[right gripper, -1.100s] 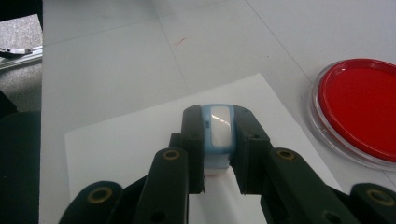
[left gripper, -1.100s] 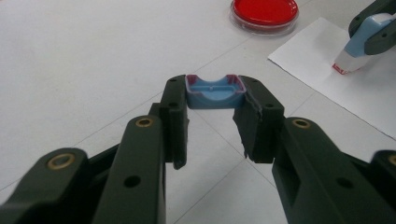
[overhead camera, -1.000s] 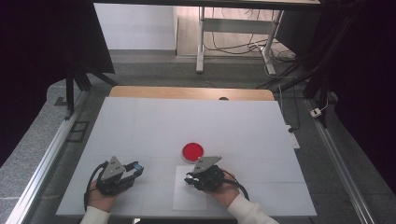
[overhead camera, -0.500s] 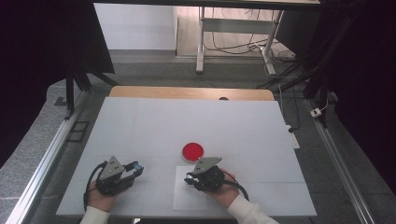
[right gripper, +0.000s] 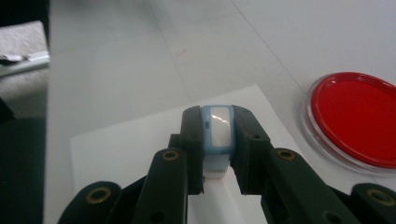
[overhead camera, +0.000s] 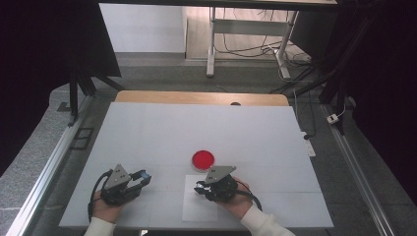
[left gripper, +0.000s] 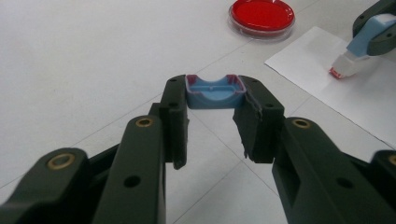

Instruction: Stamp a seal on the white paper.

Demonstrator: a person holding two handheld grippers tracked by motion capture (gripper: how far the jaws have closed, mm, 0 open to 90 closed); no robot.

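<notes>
Holding the blue stamp [right gripper: 217,135] tight in my right gripper [right gripper: 217,154], I am pointing it down at the paper [overhead camera: 199,209]; my left gripper [left gripper: 212,119] is clamping its blue cap [left gripper: 215,91].

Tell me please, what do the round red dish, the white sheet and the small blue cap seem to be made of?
The round red dish looks like clear glossy plastic: its rim is see-through around a flat red filling. The white sheet seems to be matte paper, thin and flat with crisp edges. The small blue cap, held by the left gripper, looks like moulded, semi-matte plastic with thin walls.
</notes>
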